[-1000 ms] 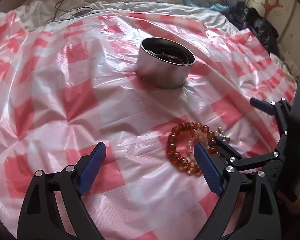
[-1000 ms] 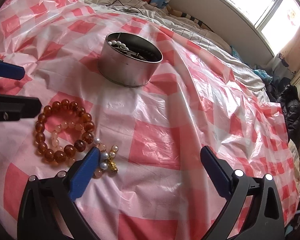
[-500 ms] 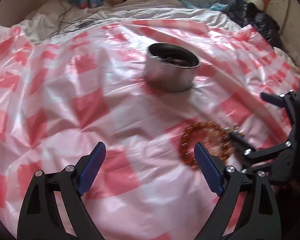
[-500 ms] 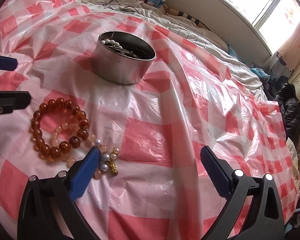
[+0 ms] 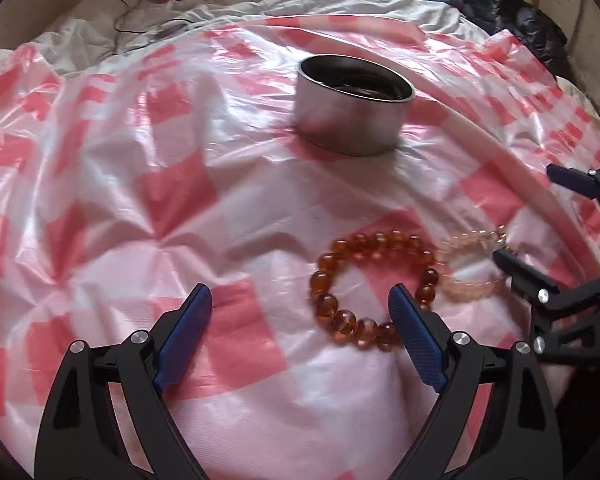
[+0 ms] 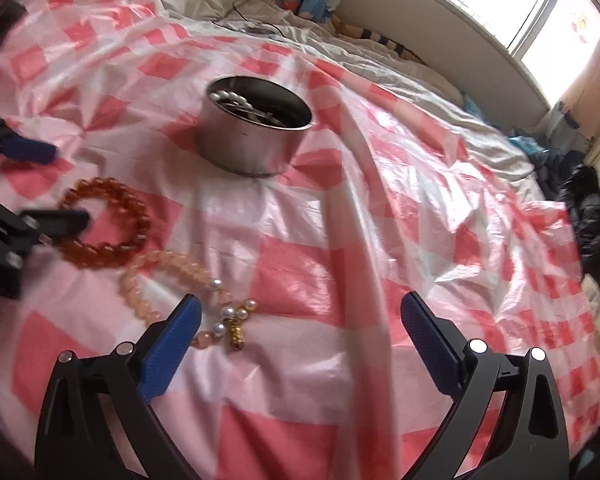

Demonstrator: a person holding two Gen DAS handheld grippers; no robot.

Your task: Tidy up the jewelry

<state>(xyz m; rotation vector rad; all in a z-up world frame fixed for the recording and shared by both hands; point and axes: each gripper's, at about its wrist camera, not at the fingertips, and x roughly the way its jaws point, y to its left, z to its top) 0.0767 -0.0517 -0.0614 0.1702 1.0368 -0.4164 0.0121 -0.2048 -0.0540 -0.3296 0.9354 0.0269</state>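
Observation:
An amber bead bracelet lies on the red-and-white checked plastic sheet; it also shows in the right wrist view. A pale pink bead bracelet with pearls and a gold charm lies beside it, apart from the amber one, and shows in the left wrist view. A round metal tin holding jewelry stands farther back, also in the right wrist view. My left gripper is open, its right finger beside the amber bracelet. My right gripper is open, its left finger beside the charm.
The checked sheet covers a bed with white bedding and a cable behind. Dark clothes lie at the far right. A window is at the back right.
The pink bracelet, which lay inside the amber ring, now lies beside it to the right. Both grippers stayed open; the left shifted left and back.

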